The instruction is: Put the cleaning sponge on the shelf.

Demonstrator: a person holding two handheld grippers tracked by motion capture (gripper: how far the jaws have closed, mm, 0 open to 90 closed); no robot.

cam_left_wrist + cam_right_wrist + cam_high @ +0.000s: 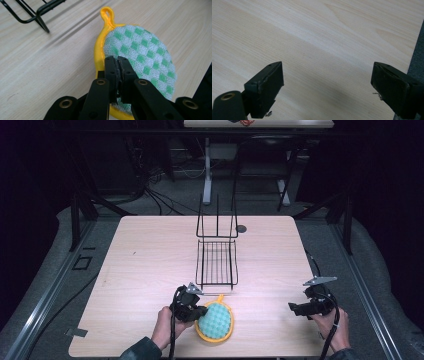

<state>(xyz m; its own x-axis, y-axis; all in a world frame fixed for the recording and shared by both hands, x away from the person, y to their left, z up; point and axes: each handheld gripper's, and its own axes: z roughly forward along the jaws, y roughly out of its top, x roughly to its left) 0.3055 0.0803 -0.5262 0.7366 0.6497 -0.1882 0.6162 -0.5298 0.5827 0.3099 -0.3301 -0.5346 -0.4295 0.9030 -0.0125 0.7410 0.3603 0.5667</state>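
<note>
Left gripper clamped on near edge of green-checked pot holder, flat on table before wire rack. Grasp step. Right gripper gaped, idle. Next, probably: lift toward rack.

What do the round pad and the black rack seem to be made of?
Pad: woven cloth by its look, green-and-white checked knit face, yellow fabric trim and hanging loop.
Rack: thin wire, probably coated metal, with an even black finish and open bars.
</note>
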